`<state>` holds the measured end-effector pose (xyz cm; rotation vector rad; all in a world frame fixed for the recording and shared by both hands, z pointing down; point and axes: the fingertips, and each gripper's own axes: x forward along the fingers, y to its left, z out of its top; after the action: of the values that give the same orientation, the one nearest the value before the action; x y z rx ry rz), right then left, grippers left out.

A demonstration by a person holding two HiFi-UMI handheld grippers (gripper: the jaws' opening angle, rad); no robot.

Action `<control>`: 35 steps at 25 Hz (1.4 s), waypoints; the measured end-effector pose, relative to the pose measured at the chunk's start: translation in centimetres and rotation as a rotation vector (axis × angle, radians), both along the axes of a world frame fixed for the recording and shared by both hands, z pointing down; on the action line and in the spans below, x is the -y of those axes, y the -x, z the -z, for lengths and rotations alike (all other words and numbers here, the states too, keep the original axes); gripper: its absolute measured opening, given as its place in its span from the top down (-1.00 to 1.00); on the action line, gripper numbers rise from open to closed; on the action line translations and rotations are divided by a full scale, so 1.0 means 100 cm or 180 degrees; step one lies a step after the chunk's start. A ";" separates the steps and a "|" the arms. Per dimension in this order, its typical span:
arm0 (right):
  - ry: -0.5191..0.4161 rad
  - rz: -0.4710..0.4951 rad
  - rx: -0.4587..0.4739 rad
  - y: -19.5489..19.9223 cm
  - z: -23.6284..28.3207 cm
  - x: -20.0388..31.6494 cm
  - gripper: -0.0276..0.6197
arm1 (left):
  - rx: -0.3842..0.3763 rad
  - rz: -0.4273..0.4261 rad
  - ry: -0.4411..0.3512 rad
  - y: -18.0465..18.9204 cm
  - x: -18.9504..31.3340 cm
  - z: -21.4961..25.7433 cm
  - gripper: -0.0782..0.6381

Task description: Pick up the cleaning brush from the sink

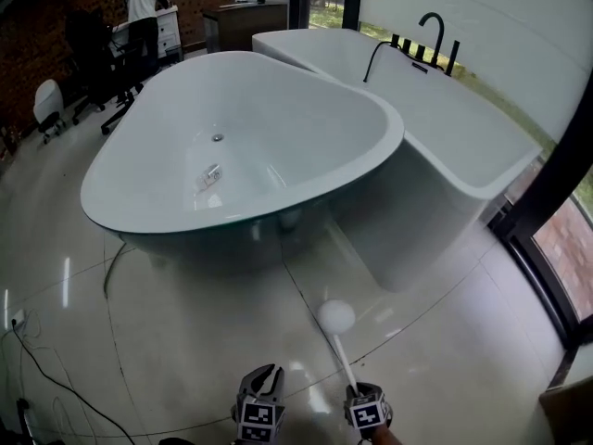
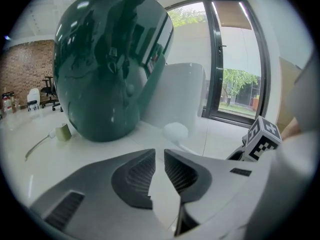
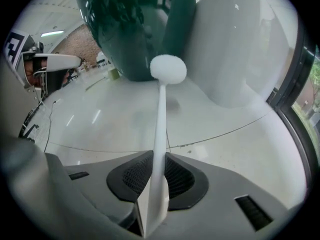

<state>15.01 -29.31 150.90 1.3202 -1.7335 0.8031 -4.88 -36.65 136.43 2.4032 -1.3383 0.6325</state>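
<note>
The cleaning brush (image 1: 335, 316) is white, with a round fluffy head and a thin straight handle. My right gripper (image 1: 356, 392) is shut on the lower end of that handle at the bottom edge of the head view, and the head points away over the glossy floor. In the right gripper view the handle (image 3: 160, 134) runs up between the pads (image 3: 177, 176) to the head (image 3: 168, 68), clear of the floor. My left gripper (image 1: 264, 375) is just to its left, jaws a narrow gap apart with nothing between them (image 2: 160, 171). It sees the brush head (image 2: 175, 131) ahead.
A large freestanding bathtub (image 1: 278, 207), dark green outside and white inside, stands ahead. A white built-in tub surround (image 1: 463, 146) with a black faucet (image 1: 428, 40) is at the right, before a dark window frame (image 1: 547, 184). A cable (image 1: 46, 378) lies on the floor at the left. A person (image 1: 142, 7) stands far back.
</note>
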 end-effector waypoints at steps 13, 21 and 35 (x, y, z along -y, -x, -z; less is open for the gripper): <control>-0.0782 -0.0269 0.0117 -0.013 0.564 -0.027 0.74 | -0.0360 -0.0288 -0.0411 -0.021 -0.040 0.535 0.62; -0.1339 -0.0364 0.0220 -0.007 0.943 -0.070 0.74 | -0.0437 -0.0567 -0.0690 -0.021 -0.098 0.854 0.62; -0.2237 0.0037 0.0638 0.092 1.337 -0.180 0.73 | -0.0687 -0.0936 -0.1332 0.037 -0.217 1.222 0.62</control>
<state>5.76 -11.26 17.21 1.7136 -2.3001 0.3194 -8.57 -14.98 14.26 2.9364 -1.1237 0.1561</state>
